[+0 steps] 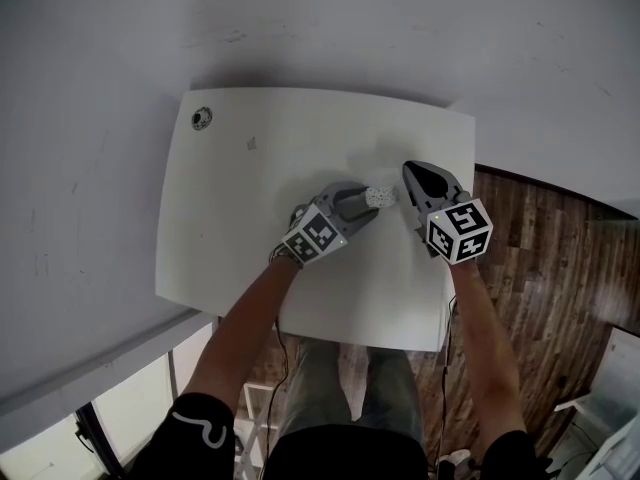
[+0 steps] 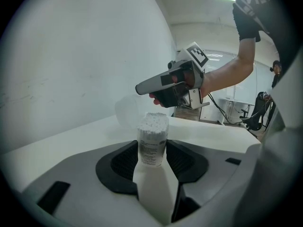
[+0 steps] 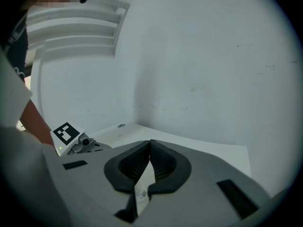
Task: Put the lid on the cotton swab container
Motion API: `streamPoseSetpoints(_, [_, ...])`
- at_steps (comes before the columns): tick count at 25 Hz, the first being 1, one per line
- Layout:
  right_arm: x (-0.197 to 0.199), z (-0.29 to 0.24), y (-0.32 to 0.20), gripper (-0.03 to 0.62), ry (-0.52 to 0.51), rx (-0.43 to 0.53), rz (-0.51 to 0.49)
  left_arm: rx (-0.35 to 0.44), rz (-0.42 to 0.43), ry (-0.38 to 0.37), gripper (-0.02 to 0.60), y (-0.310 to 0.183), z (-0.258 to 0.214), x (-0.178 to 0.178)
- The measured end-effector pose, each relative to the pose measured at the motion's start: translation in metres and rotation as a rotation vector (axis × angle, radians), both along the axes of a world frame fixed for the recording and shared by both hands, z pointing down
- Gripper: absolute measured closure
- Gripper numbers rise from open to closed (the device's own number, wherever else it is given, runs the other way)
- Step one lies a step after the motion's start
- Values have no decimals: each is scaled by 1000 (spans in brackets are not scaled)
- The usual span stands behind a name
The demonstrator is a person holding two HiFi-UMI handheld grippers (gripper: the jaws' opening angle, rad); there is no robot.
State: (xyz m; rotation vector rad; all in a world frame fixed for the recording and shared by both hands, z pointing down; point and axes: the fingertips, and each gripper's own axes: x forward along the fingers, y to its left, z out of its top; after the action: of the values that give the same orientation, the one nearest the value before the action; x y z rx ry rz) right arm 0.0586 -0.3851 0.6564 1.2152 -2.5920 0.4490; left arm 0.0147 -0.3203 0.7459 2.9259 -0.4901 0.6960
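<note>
1 pale, see-through shape (image 2: 127,112) beyond the container is too faint to identify. Left claw (image 2: 152,155) grasps the cotton swab container (image 2: 152,143) over the right half of the white worktop (image 1: 230,168). It is a clear, labelled tube, uncapped and packed with white swab heads. Right claw (image 3: 150,148), clenched, hovers just beside it.

Cotton swab container (image 2: 152,141) between left gripper (image 1: 373,200) fingers (image 2: 188,162)
</note>
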Motion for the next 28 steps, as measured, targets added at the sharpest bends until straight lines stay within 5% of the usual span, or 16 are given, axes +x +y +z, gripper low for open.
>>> streamPoseSetpoints(4, [-7, -3, 1, 551, -31, -6, -20, 3, 4, 2, 379, 0, -2, 1])
streamPoseSetpoints(9, [-29, -7, 4, 382, -91, -39, -118, 5, 2, 1, 379, -1, -3, 1])
streamPoseSetpoints(13, [-39, 1, 6, 317, -53, -52, -159, 4, 2, 0, 379, -1, -1, 0])
streamPoseSetpoints(28, [-36, -3, 25, 348, -148, -86, -188, 4, -22, 1, 379, -3, -2, 0])
